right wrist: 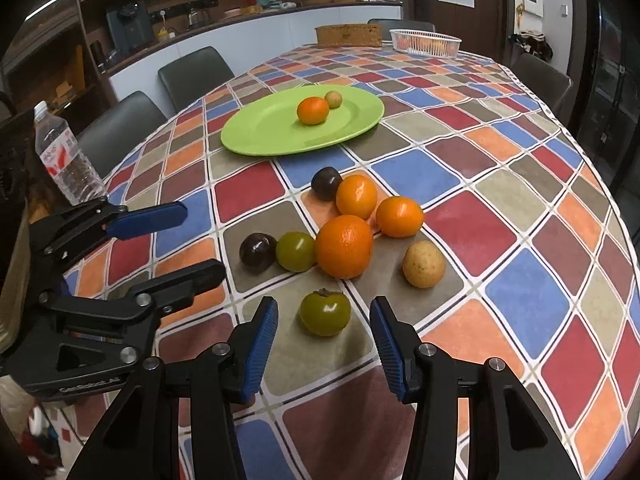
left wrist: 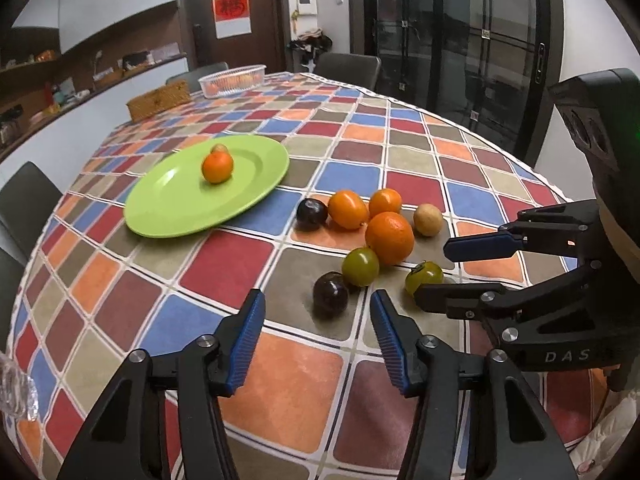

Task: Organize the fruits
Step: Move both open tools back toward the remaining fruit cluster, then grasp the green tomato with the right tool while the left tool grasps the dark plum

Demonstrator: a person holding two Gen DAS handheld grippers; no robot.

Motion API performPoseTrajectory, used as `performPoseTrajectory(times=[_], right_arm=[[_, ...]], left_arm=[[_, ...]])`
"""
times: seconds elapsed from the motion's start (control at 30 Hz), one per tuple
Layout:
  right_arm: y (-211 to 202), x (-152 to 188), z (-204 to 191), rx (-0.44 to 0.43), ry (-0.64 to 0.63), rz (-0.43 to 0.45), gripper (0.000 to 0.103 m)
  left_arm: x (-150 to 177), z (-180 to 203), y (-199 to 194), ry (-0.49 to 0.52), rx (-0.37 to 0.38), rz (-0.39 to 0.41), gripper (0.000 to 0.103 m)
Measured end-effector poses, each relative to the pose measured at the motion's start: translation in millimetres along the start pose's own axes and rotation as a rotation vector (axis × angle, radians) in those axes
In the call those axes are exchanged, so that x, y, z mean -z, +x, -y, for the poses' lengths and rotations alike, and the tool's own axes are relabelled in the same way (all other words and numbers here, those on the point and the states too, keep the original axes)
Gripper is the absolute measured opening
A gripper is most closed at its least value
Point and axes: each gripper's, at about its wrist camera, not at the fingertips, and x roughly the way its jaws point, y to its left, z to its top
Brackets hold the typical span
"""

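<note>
A green plate (left wrist: 168, 200) (right wrist: 272, 136) holds an orange mandarin (left wrist: 217, 166) (right wrist: 313, 110) and a small yellowish fruit (right wrist: 333, 99). A loose cluster lies on the checked tablecloth: a big orange (left wrist: 389, 237) (right wrist: 344, 246), two smaller orange fruits (right wrist: 357, 196) (right wrist: 399, 216), two dark plums (left wrist: 330, 292) (right wrist: 258, 252), a green tomato (left wrist: 360, 266) (right wrist: 296, 251), a green persimmon (left wrist: 424, 277) (right wrist: 325, 313) and a tan fruit (right wrist: 423, 264). My left gripper (left wrist: 318, 336) is open, just short of the near plum. My right gripper (right wrist: 324, 344) is open, its fingers either side of the persimmon.
A white basket (right wrist: 425, 43) of fruit and a wicker box (right wrist: 348, 36) stand at the table's far end. A water bottle (right wrist: 64, 160) stands at the left edge. Chairs ring the table. The right gripper shows in the left wrist view (left wrist: 460, 272).
</note>
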Motion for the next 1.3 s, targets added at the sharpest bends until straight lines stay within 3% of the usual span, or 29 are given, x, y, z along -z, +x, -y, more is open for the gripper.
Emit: performPoseTrajectory(times=[0.3,0.57,0.7,1.3], right_arm=[[10,0,2,-0.015,-0.010,-0.023,0.041],[16,0,4,-0.035,-0.011,-0.043,0.031],[16,1,6,-0.042,-0.008,-0.042,0.030],[2,-4,0,-0.059,-0.019,0.005,0.030]], left_arm=[[-4,-1,23,-0.013,0.047,-0.050,0.040],[-7,0,33,-0.027,0.057,-0.072,0.029],[-6,1,35,-0.024,0.040,-0.074,0.023],[-8,1,10,-0.050,0.028,-0.039,0.023]])
